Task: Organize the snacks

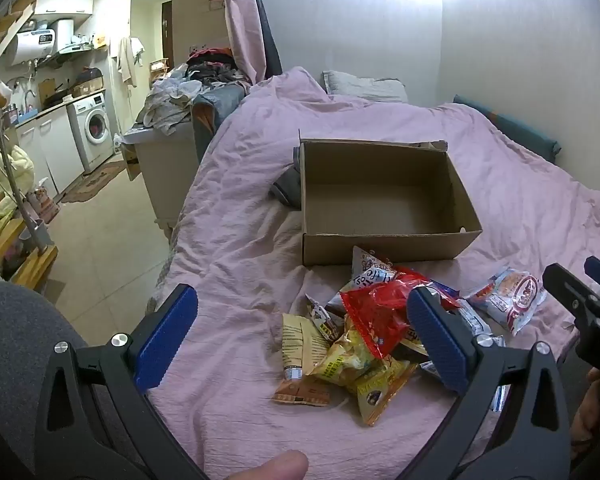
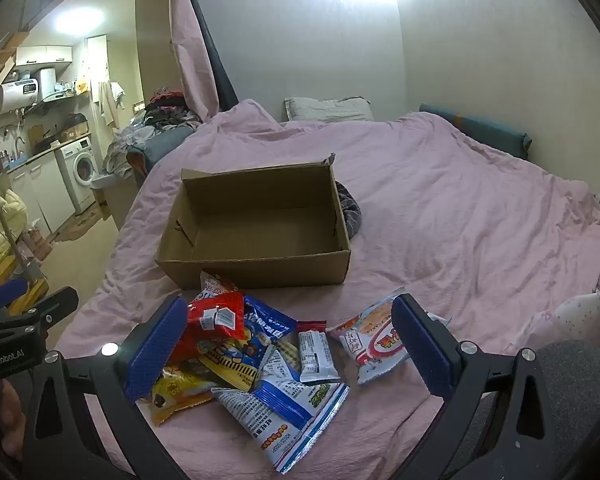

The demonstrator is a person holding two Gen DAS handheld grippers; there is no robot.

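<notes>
An empty open cardboard box (image 1: pixel 384 196) sits on the pink bedspread; it also shows in the right wrist view (image 2: pixel 259 220). In front of it lies a pile of snack packets: a red packet (image 1: pixel 376 312), yellow packets (image 1: pixel 352 360), and a white-and-red packet (image 1: pixel 512 296) apart to the right. The right wrist view shows the red packet (image 2: pixel 215 316), a blue-and-white packet (image 2: pixel 291 396), a small white bar (image 2: pixel 316 352) and the white-and-red packet (image 2: pixel 376 340). My left gripper (image 1: pixel 300 336) is open above the pile's left side. My right gripper (image 2: pixel 287 344) is open above the pile.
The bed's left edge drops to a tiled floor (image 1: pixel 99 248). A cabinet piled with clothes (image 1: pixel 171 120) stands beside the bed. A dark cloth (image 1: pixel 287 188) lies against the box. Pillows (image 1: pixel 364 86) lie at the far wall. The right gripper shows in the left wrist view (image 1: pixel 592 304).
</notes>
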